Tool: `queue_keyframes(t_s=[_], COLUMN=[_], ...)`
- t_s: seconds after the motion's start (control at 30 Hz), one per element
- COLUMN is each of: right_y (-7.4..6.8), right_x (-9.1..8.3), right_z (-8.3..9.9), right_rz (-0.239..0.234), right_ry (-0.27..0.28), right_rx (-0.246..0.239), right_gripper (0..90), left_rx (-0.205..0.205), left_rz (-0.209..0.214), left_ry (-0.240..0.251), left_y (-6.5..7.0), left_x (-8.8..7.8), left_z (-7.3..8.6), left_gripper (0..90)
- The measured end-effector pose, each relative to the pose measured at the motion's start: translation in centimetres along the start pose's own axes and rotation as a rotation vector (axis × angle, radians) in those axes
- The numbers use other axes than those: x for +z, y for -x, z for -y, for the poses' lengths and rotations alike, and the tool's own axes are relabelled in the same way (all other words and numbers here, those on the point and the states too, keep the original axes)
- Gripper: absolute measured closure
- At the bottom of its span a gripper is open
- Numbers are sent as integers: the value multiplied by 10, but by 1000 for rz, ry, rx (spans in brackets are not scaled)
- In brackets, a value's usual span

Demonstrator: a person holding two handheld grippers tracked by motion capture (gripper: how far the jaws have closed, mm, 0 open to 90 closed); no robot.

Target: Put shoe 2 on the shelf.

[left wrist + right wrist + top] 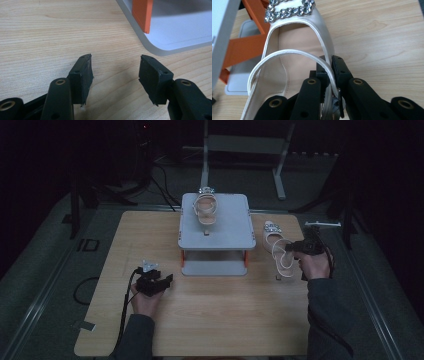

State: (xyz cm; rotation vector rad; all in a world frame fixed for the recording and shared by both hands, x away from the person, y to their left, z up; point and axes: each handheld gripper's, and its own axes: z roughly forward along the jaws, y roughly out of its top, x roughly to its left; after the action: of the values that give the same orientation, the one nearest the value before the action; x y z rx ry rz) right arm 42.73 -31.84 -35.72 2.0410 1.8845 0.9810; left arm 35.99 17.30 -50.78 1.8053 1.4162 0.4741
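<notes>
From the high view we see the cream sandal on the wooden surface, right of the grey stand, with our right tool at its straps. A second sandal sits on the stand.

In the left gripper view our left tool gapes wide, holding nothing.

In the right gripper view the right tool pinches the sandal's thin strap; a rhinestone buckle glitters at its toe.

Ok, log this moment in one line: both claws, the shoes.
right claw: shut on sandal strap | left claw: open over table | second sandal: on rack top
</notes>
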Motion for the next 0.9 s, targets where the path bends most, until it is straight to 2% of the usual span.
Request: queue_keyframes(t_s=[0.2,0.43,0.63,0.9], right_y=[-7,-18,-23,-32], right_x=[0,-4,-7,-14], right_z=[-11,-27,-39,-60], right_rz=[-10,-1,-37,-41], right_ry=[5,17,1,5], right_rx=[6,-9,8,15], right_gripper=[854,854,854,853], left_rx=[-2,-3,0,-3], left_rz=[1,2,1,1], left_ry=[0,1,-1,2], left_y=[0,0,-1,0], left_x=[0,0,0,0], left_z=[0,0,0,0], left_gripper=[444,444,444,444])
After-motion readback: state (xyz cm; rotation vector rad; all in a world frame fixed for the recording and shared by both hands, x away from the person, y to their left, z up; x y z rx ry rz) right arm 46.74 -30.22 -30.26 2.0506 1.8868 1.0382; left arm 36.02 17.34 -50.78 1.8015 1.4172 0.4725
